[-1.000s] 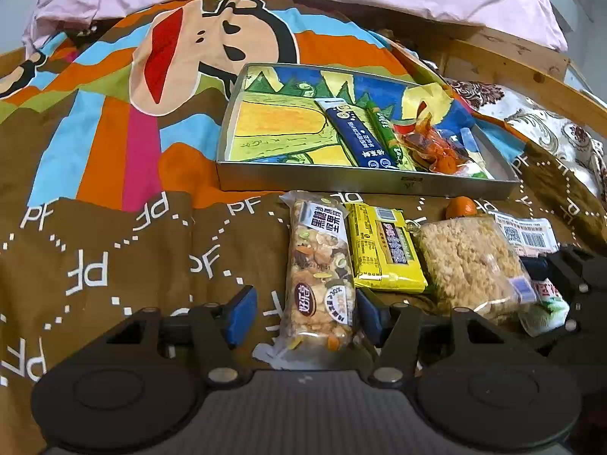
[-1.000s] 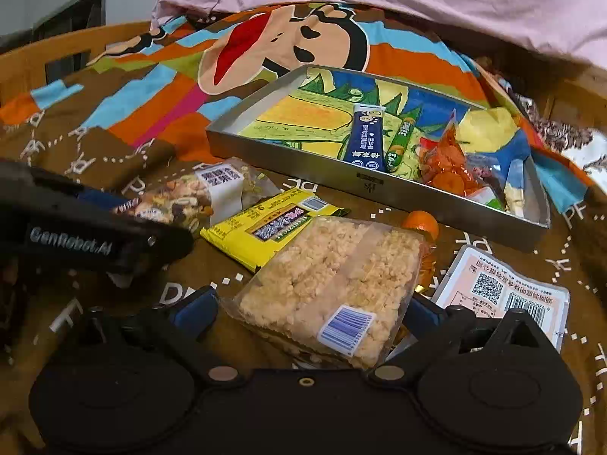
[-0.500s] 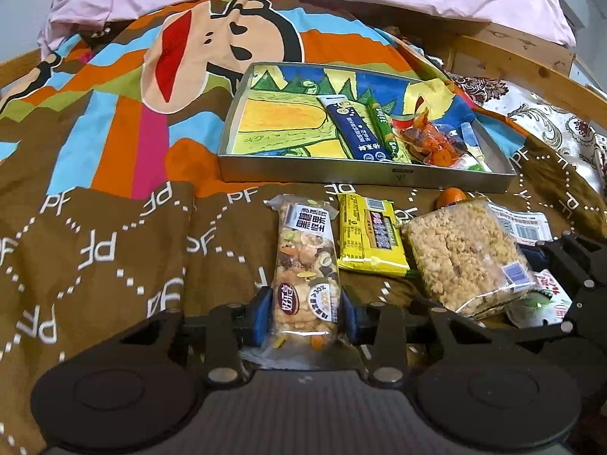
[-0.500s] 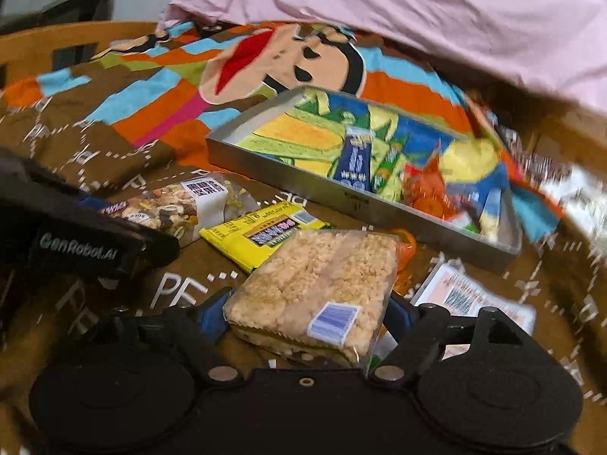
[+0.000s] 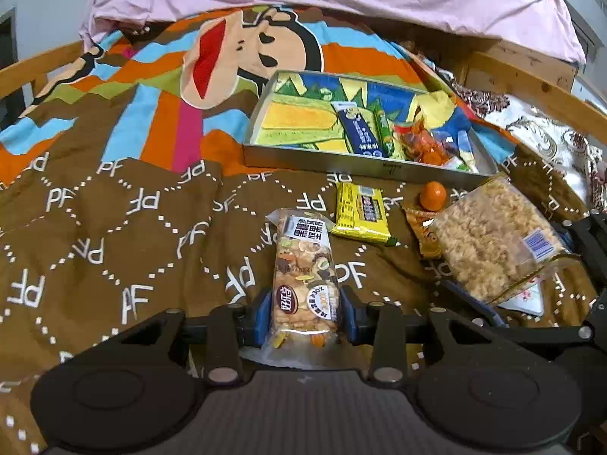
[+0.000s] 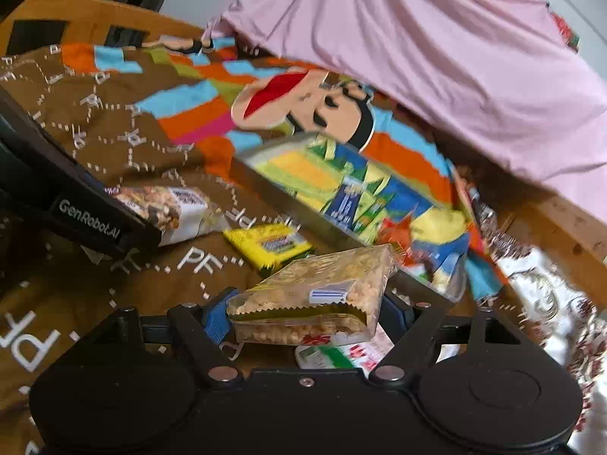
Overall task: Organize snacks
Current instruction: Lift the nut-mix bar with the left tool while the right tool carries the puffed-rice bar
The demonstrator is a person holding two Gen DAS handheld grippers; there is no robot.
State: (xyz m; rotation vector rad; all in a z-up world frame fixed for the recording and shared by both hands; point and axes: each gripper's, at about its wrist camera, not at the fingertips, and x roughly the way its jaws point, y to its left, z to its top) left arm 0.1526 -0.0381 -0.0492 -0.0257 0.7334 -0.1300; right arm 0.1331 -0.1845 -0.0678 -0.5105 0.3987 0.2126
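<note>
Left wrist view: the left tongs (image 5: pixel 305 313) are gripping the near end of a nut bar (image 5: pixel 305 271), its far end reaching over the brown bedspread (image 5: pixel 114 227); a yellow packet (image 5: pixel 362 212) is lying before the metal tray (image 5: pixel 341 161).

Right wrist view: the right tongs (image 6: pixel 303 316) are closing on a rice-crisp pack (image 6: pixel 322 288), its sides pressed between both pads, tilted above the bedspread, near the tray (image 6: pixel 265 189).

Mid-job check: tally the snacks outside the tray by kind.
Nut bar: 1
Puffed-rice pack: 1
Yellow bar: 1
Round orange sweet: 1
White packet: 1
Total: 5 that can be made out
</note>
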